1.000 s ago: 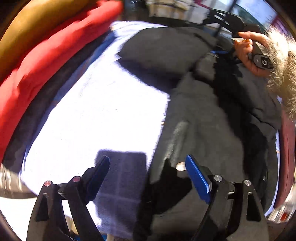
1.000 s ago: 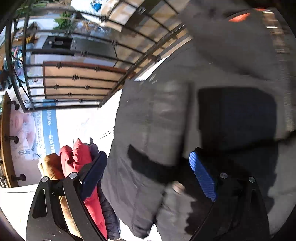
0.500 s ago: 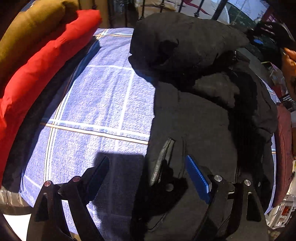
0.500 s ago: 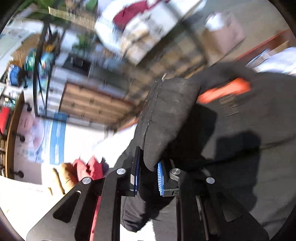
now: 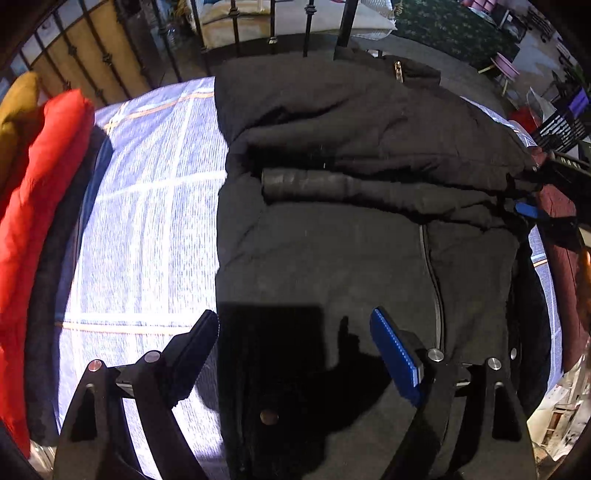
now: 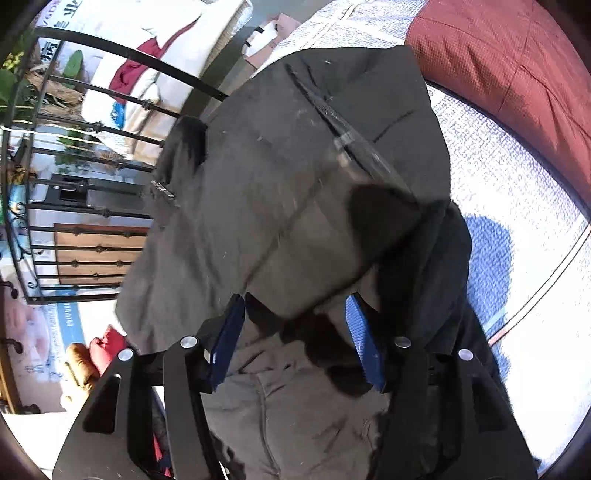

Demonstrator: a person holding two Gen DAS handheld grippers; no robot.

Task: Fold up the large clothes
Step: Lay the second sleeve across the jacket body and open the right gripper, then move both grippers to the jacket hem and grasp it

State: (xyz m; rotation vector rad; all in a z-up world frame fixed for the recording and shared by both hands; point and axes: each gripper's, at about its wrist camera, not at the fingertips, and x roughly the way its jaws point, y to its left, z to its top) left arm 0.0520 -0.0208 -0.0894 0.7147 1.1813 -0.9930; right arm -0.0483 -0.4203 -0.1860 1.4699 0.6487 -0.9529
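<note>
A large black jacket (image 5: 332, 258) lies on the blue checked sheet (image 5: 147, 240), zip up, with one sleeve (image 5: 314, 182) folded across its chest. My left gripper (image 5: 293, 321) hangs open above the jacket's lower left edge, holding nothing. In the right wrist view the folded-over jacket panel (image 6: 277, 177) lies just ahead of my right gripper (image 6: 295, 301). Its jaws are opening; dark cloth sits between the blue pads (image 6: 364, 343) without being pinched. One blue pad (image 5: 528, 210) of that gripper shows at the jacket's right edge in the left wrist view.
Folded red (image 5: 40, 206) and mustard (image 5: 18, 110) garments are stacked along the sheet's left side. A dark red quilt (image 6: 498, 62) lies on the right. A black iron railing (image 5: 236, 33) runs along the far end, with bags and clutter beyond it.
The right gripper shut on a fold of the jacket, swung it across, and now its jaws have parted from the cloth. The left gripper slid over the jacket, staying open.
</note>
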